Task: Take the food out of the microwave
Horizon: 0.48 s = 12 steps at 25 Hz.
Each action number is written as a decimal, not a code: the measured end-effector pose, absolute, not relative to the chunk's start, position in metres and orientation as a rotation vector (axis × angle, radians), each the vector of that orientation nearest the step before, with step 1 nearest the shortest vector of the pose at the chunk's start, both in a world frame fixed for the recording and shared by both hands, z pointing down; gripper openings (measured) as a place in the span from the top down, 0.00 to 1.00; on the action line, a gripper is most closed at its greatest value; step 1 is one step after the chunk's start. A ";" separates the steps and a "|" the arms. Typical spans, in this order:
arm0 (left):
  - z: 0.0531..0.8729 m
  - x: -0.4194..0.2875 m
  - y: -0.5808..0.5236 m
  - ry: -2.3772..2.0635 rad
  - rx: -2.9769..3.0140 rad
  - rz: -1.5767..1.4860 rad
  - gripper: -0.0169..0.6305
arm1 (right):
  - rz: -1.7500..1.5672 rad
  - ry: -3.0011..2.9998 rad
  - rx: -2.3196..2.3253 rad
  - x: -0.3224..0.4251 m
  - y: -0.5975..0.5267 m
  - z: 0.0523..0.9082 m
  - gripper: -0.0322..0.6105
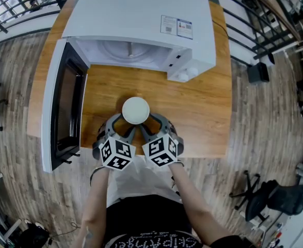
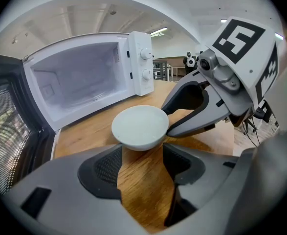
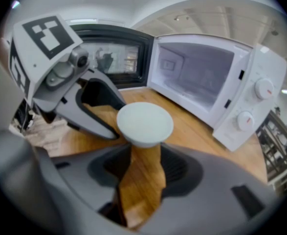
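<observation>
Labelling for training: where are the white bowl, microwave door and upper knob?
white bowl (image 1: 136,110), head view, middle of its top.
microwave door (image 1: 67,107), head view, window glass.
upper knob (image 2: 146,54), left gripper view, its face.

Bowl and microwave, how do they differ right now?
The bowl is small, round and pale grey; the microwave is a big white box. The bowl is out near the table's front edge; the microwave stands at the back, its door swung wide open, cavity empty. Both are over the same wooden table.
</observation>
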<state>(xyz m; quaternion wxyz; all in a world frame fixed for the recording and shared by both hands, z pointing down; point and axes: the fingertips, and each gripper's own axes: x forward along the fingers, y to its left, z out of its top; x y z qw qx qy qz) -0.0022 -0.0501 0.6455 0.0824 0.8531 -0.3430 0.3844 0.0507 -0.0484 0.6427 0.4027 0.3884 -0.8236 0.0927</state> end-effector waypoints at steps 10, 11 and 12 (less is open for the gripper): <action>0.644 -0.004 -0.048 -1.021 2.535 1.127 0.53 | 0.249 -2.081 0.959 0.053 -0.045 0.641 0.63; 0.643 -0.006 -0.047 -1.025 2.535 1.129 0.53 | 0.253 -2.079 0.958 0.055 -0.044 0.640 0.63; 0.643 -0.008 -0.047 -1.029 2.534 1.130 0.53 | 0.259 -2.077 0.961 0.057 -0.043 0.639 0.63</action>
